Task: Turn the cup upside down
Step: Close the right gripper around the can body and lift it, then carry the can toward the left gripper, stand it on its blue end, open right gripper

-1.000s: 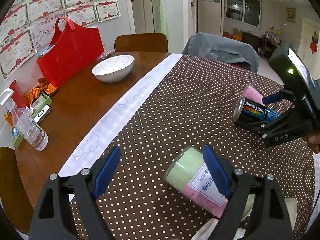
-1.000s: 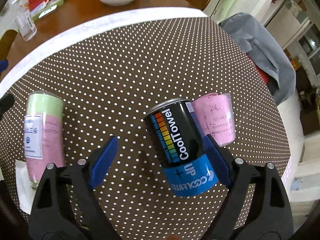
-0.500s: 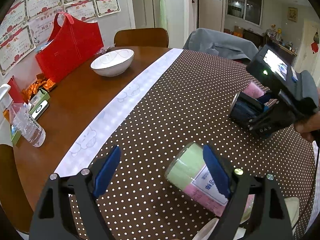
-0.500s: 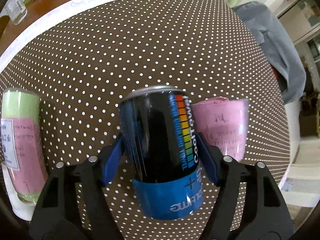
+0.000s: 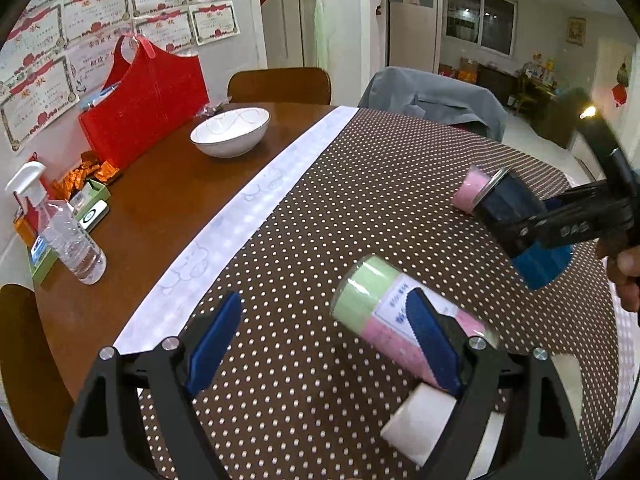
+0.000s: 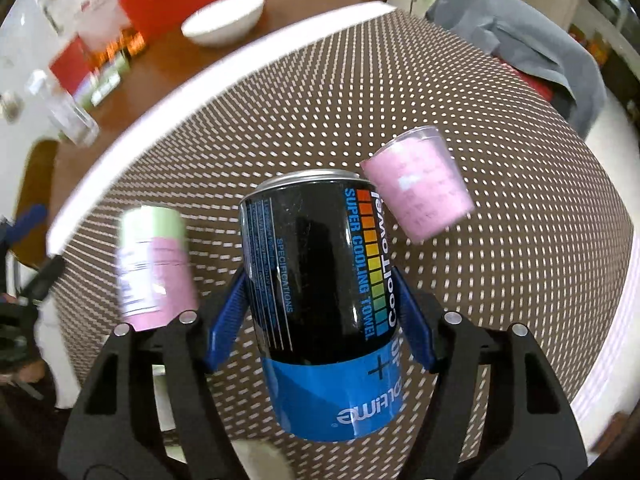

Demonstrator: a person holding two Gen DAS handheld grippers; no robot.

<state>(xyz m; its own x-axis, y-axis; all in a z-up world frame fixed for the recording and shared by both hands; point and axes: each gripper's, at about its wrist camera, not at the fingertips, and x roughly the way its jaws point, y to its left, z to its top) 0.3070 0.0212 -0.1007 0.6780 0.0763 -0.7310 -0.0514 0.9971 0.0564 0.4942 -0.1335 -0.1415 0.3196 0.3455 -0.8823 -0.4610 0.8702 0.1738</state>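
Your right gripper (image 6: 320, 300) is clamped on the black-and-blue can (image 6: 320, 288); its blue pads press the can's two sides, and the can is held off the cloth with its silver end pointing away from you. Your left gripper (image 5: 320, 344) stands with its jaws wide apart over the cloth, holding nothing. Its right pad overlaps the green-and-pink tumbler (image 5: 384, 312), which lies on its side; whether pad and tumbler touch cannot be told.

A small pink cup (image 6: 416, 184) sits just beyond the can, right of it, and appears tilted in both views. The right wrist view is streaked by motion blur.

The surface is a round wooden table (image 5: 160, 200), its near and right part covered by a brown cloth with white dots (image 5: 360, 200) edged by a white band. On the bare wood at far left stand a white bowl (image 5: 230, 132), a red bag (image 5: 148, 108), and a clear spray bottle (image 5: 60, 224).

Beyond the table you see a wooden chair (image 5: 280, 84), a second chair draped in grey fabric (image 5: 436, 100), framed certificates (image 5: 100, 12) on the left wall, and windows (image 5: 480, 20) at the far end of the room.
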